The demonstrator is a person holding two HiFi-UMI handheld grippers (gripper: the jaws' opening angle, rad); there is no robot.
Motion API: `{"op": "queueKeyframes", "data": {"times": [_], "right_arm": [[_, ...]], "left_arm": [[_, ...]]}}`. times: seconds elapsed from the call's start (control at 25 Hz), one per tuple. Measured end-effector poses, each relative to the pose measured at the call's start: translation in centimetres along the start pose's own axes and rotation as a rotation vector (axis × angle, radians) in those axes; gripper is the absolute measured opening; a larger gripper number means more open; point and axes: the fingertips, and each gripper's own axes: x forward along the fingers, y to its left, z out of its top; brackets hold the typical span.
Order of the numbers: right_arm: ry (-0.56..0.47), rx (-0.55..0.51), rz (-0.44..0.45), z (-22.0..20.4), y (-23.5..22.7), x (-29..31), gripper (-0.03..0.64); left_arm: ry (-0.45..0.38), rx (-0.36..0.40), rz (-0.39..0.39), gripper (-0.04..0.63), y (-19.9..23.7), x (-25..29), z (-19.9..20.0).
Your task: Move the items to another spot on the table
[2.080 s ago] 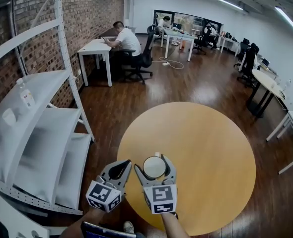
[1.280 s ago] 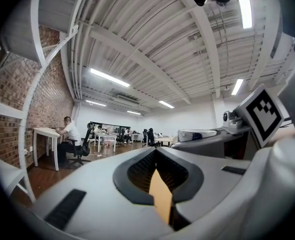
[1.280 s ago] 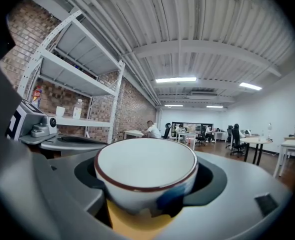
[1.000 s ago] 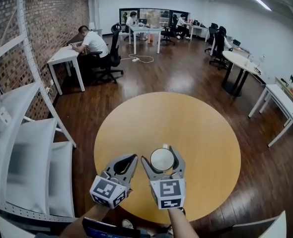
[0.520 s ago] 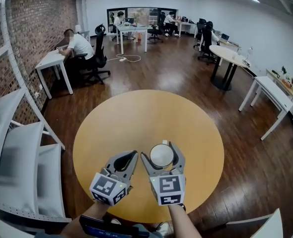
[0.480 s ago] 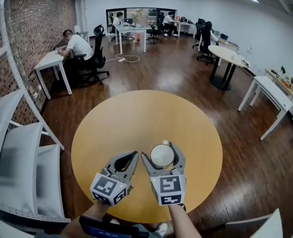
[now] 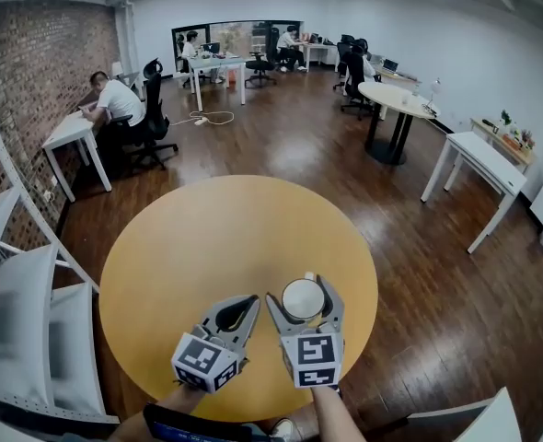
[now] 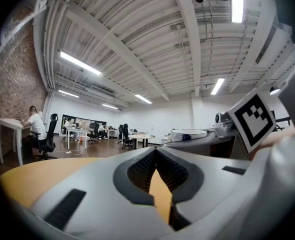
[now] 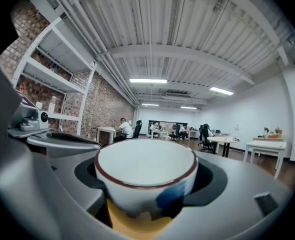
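White cup (image 7: 303, 299) with brown rim and blue patch: clamped in the right tongs (image 7: 294, 288), jaws spread wide, pressed against both sides. Position: over the near part of the round yellow counter (image 7: 207, 247), right of centre. Contact with the counter surface: not determinable. Left tongs (image 7: 249, 300): jaws together, nothing between, just beside the right tongs.

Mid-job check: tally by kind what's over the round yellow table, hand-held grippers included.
white ceramic cup with a brown rim: 1
left hand-held gripper, right hand-held gripper: 2
Total: 3
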Motion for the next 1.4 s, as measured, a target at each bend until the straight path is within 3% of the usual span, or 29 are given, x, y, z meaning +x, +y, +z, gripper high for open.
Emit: {"op": "queueKeyframes", "data": {"times": [0.6, 0.76, 0.96, 1.4], "right_arm": [[0.015, 0.010, -0.044, -6.0, -11.0, -3.2, 0.407], [-0.001, 0.026, -0.016, -8.5, -12.2, -3.5, 0.407], [0.027, 0.040, 0.000, -12.6, -13.5, -3.6, 0.407], [0.110, 0.100, 0.000, -21.3, -14.0, -2.2, 0.408]], "left_arm": [[-0.007, -0.010, -0.010, 0.005, -8.5, 8.4, -3.0], [0.000, 0.000, 0.013, 0.005, -9.4, 9.3, -4.2], [0.062, -0.041, 0.016, 0.005, -11.4, 10.4, -5.3], [0.115, -0.021, 0.041, 0.005, -10.3, 11.9, -11.4]]}}
